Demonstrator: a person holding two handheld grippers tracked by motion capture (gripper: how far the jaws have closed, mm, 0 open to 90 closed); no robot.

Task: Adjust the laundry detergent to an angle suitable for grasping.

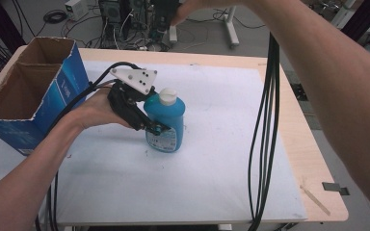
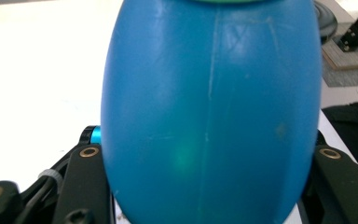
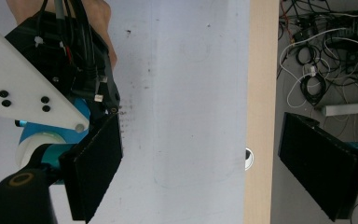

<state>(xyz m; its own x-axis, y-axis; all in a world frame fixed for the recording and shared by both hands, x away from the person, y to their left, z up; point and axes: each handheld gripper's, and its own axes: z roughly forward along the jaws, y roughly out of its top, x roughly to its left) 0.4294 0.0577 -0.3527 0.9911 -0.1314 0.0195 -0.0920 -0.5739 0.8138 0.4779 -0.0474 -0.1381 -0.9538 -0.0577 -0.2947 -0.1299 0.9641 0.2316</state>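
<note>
At the near side of the table (image 1: 318, 202), the left gripper (image 1: 156, 128) was found clamped on the blue bottle (image 1: 166, 120), its two black jaws pressed against opposite flanks of the body, as the left gripper view confirmed at close range (image 2: 209, 116). The bottle stood upright on the white mat (image 1: 173, 183), about mid-table and well apart from the mat's edges, with its white cap (image 1: 168, 96) on top. Whether the base rested fully on the mat or was slightly raised could not be settled from the high view.

Beyond and to the left stood an open cardboard box (image 1: 24, 91), its interior apparently empty. The right gripper (image 3: 200, 172) was held high over the far edge, jaws spread wide with nothing between them, looking down on the scene.

Assessment: the grasp appeared complete; any transfer of the bottle, probably into the box, remained to be done, as did the release.
</note>
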